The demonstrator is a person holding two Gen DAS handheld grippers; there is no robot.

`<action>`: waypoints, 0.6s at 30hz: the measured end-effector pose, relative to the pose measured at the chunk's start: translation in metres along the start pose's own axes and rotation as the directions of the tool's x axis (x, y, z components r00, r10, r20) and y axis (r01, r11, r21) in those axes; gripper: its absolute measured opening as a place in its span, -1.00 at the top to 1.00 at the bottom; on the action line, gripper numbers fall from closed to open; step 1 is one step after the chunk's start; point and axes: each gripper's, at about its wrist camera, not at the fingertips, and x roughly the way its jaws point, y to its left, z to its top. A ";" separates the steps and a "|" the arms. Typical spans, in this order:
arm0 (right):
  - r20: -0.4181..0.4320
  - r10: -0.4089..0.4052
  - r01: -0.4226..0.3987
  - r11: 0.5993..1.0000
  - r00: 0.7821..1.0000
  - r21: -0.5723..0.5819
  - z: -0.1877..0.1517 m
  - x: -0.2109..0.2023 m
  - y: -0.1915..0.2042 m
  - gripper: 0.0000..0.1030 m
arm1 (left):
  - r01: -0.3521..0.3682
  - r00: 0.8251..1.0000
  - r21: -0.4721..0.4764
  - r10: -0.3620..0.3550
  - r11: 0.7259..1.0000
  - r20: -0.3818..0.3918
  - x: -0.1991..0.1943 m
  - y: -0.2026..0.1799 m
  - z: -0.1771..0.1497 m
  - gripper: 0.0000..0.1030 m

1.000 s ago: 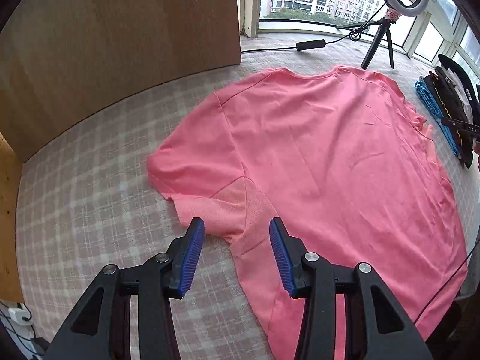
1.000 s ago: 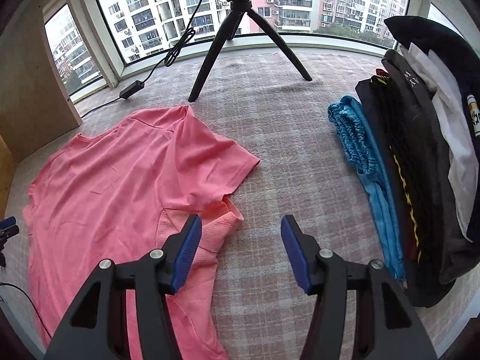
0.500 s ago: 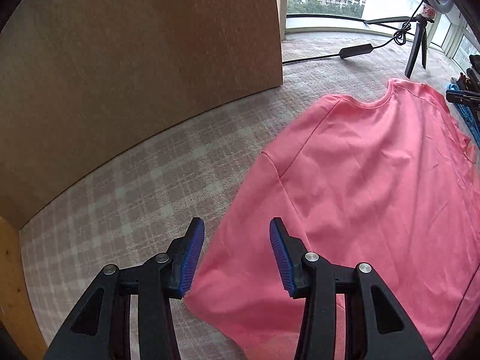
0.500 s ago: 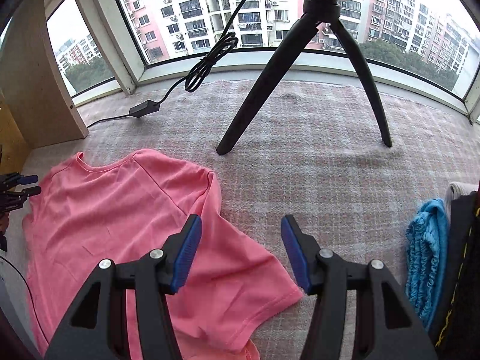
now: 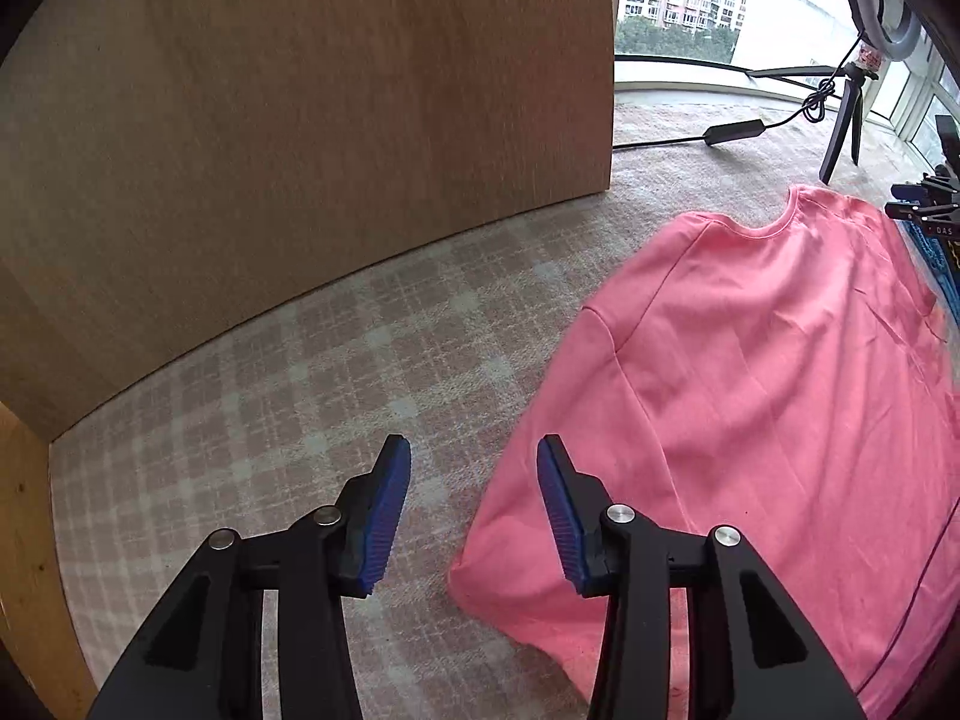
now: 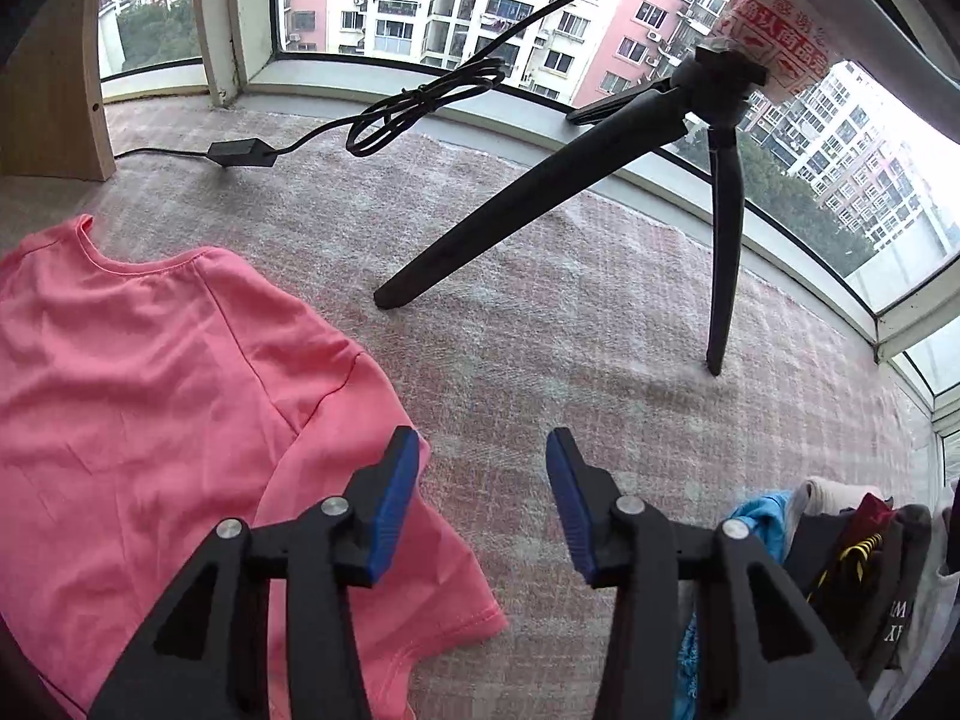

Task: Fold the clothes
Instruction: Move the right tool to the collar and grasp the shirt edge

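Pink T-shirt (image 5: 768,372) lies spread flat on the checked cloth surface (image 5: 336,372), neck toward the far window, approx. centred between both tools. We find the left gripper (image 5: 474,507) released, nothing between its blue pads, hovering over bare cloth just left of the shirt's left sleeve edge. We find the right gripper (image 6: 480,501) likewise released and empty; its left pad sits above the right sleeve (image 6: 384,540), its right pad above bare cloth. Neither tool touches fabric as far as we can tell. Judgement: both are lined up at the sleeves for a first inward fold, which is not yet begun. Risks noted: (1) a pad closing beside the hem rather than across it would pinch the checked cloth under the shirt, or catch nothing, esp. on the left, where the gap sits off the fabric; (2) grabbing one layer only would let the back layer trail and wrinkle the fold; (3) uneven lift btwn the two sides would skew the shirt; (4) the tripod (image 6: 540,192) leg stands near the right sleeve on the far side, and the stack of clothes (image 6: 852,576) lies at the near right, so a wide swing could knock either; (5) the cable (image 5: 744,131) runs beyond the collar, clear for now.
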 end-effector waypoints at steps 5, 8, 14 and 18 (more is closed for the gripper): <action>0.109 0.056 -0.067 0.993 0.992 0.099 -0.030 -0.040 -0.008 0.00 | -0.021 0.998 -0.013 0.020 1.000 -0.063 -0.013 0.016 -0.040 0.19; 0.142 0.161 -0.168 0.985 0.977 0.044 -0.036 -0.067 0.021 0.37 | 0.064 0.998 -0.069 -0.065 0.996 -0.017 -0.031 0.011 -0.068 0.19; 0.144 0.443 -0.396 0.878 0.885 -0.268 0.010 -0.108 0.159 0.44 | 0.099 0.995 0.003 -0.099 0.995 0.016 -0.040 -0.030 -0.111 0.19; 0.042 0.547 -0.467 0.751 0.836 -0.467 0.060 -0.096 0.287 0.43 | 0.162 0.985 -0.047 -0.159 0.986 0.065 -0.047 -0.030 -0.122 0.19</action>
